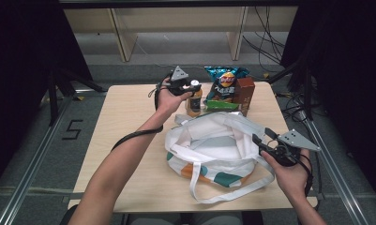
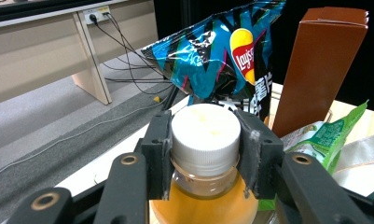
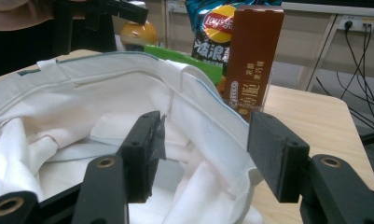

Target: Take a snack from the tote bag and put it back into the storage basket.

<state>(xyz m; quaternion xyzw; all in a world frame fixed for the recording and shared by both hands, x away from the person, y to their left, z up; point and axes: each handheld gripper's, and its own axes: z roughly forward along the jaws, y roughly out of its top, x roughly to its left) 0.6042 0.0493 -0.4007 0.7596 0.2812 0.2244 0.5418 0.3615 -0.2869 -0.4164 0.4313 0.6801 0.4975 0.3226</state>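
An orange drink bottle (image 1: pixel 193 102) with a white cap (image 2: pixel 205 133) stands upright at the table's far middle. My left gripper (image 1: pixel 188 88) (image 2: pixel 205 140) is shut on that cap, its pads pressed on both sides. A white tote bag (image 1: pixel 214 145) (image 3: pixel 82 93) with orange and green patches lies open in the middle of the table. My right gripper (image 1: pixel 263 136) (image 3: pixel 205 149) is open at the bag's right side. The bag's rim runs between its jaws without either pad pressing on it.
Behind the bag stand a blue chips bag (image 1: pixel 225 78) (image 2: pixel 212 51) (image 3: pixel 212 28), a tall brown box (image 1: pixel 244 93) (image 2: pixel 322 65) (image 3: pixel 250 60) and a green packet (image 1: pixel 221 104) (image 2: pixel 334 135). The wooden table (image 1: pixel 124 112) has bare room at its left. Cables lie on the floor beyond.
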